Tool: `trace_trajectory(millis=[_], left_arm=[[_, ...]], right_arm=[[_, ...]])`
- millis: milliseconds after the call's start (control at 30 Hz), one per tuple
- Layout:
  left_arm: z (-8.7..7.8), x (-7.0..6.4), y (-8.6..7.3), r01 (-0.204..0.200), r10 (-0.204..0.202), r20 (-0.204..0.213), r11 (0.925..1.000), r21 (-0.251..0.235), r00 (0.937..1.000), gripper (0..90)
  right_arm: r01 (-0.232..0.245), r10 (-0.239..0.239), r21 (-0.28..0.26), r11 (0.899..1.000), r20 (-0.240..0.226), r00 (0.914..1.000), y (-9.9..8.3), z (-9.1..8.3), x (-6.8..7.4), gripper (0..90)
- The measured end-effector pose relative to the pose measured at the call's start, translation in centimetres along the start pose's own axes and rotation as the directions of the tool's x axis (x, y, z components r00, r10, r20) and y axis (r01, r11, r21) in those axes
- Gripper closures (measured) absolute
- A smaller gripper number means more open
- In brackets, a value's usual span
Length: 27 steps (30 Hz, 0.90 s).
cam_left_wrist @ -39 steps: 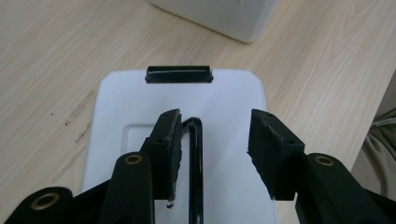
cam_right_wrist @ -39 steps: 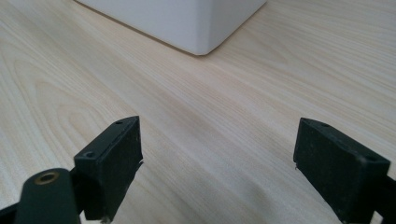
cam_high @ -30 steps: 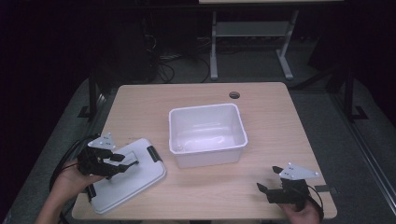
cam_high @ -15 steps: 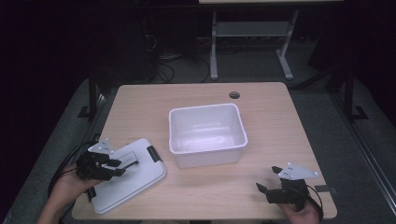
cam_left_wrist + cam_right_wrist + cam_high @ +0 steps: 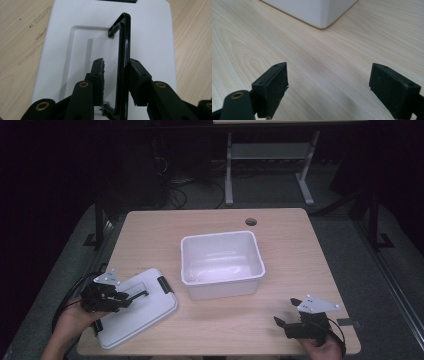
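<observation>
The left gripper (image 5: 116, 75) straddles the raised black handle (image 5: 124, 50) of the white lid (image 5: 135, 307), jaws parted but closing around the bar — judged the purchase needed to carry the lid. The lid lies flat at the table's (image 5: 295, 245) near-left corner, beside the white bin (image 5: 221, 265), which holds nothing. The right gripper (image 5: 295, 317) idles wide open near the right edge — grasping nothing.

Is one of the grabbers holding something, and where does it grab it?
The left gripper has the lid's black handle between its jaws, though only one jaw seems to touch it. The right gripper is open and holds nothing.
</observation>
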<state>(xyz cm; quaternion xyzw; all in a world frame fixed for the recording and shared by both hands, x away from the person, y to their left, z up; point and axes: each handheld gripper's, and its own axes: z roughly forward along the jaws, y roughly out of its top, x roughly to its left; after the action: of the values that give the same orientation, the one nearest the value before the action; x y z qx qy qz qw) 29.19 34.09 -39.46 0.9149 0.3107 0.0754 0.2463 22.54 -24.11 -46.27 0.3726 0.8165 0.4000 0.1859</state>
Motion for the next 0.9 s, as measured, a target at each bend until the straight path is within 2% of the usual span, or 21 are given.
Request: trace_trajectory(millis=[200, 300, 700, 900], left_arm=[[0.5, 0.2, 0.6, -0.019, 0.018, 0.006, 0.9997, 0.017, 0.9998, 71.3], [0.7, 0.4, 0.8, -0.022, 0.022, 0.022, 0.9997, 0.012, 0.9995, 74.4], [1.0, 0.6, 1.6, -0.066, 0.065, 0.026, 0.9975, 0.026, 0.9975, 82.0], [1.1, 0.6, 1.5, -0.075, 0.074, 0.025, 0.9968, 0.028, 0.9970, 83.8]], right_arm=[[0.003, -0.003, -0.001, 1.000, -0.005, 1.0000, 0.0, 0.0, 0.0, 14.9], [0.004, -0.004, 0.000, 1.000, -0.007, 1.0000, 0.0, 0.0, 0.0, 14.9], [0.011, -0.011, -0.001, 1.000, -0.017, 0.9998, 0.0, 0.0, 0.1, 14.9], [0.009, -0.009, -0.007, 1.000, -0.020, 0.9998, 0.0, -0.1, 0.2, 14.9]])
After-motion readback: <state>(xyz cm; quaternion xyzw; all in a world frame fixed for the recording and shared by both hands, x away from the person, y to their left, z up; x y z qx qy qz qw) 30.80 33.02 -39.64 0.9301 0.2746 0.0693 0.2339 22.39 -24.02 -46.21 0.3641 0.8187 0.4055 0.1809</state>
